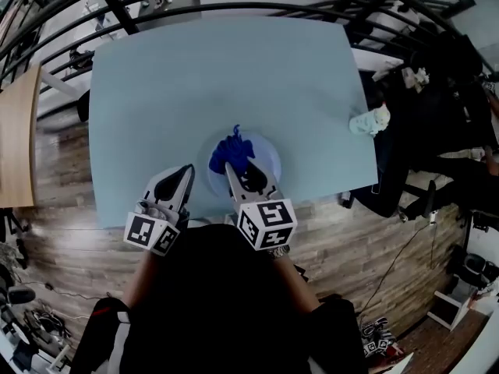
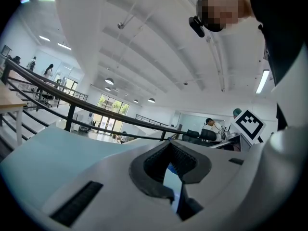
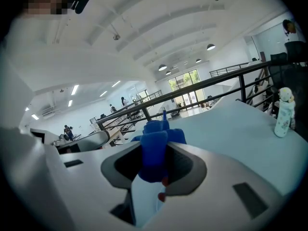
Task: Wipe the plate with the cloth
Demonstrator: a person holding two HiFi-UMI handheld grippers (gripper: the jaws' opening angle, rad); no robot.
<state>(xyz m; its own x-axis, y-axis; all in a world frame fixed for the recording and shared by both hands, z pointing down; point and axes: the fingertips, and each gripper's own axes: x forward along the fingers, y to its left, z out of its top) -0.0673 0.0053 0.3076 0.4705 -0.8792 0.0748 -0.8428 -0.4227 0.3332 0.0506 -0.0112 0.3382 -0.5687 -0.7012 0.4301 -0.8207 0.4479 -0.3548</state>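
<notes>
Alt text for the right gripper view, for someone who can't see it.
The right tool is shut on a bunched blue cloth, seen close up. Beyond lies a pale blue table with a small pale object standing at its right.

Pale blue table (image 1: 234, 76) on plank flooring (image 1: 366, 240). A small pale bottle (image 1: 370, 121) stands by its 3 o'clock edge. Black railing (image 1: 118, 8) runs along 12 o'clock, with a wooden tabletop (image 1: 17, 139) at 9 o'clock.

Open office hall — railing (image 2: 71, 117), wooden desk (image 1: 17, 139)
</notes>
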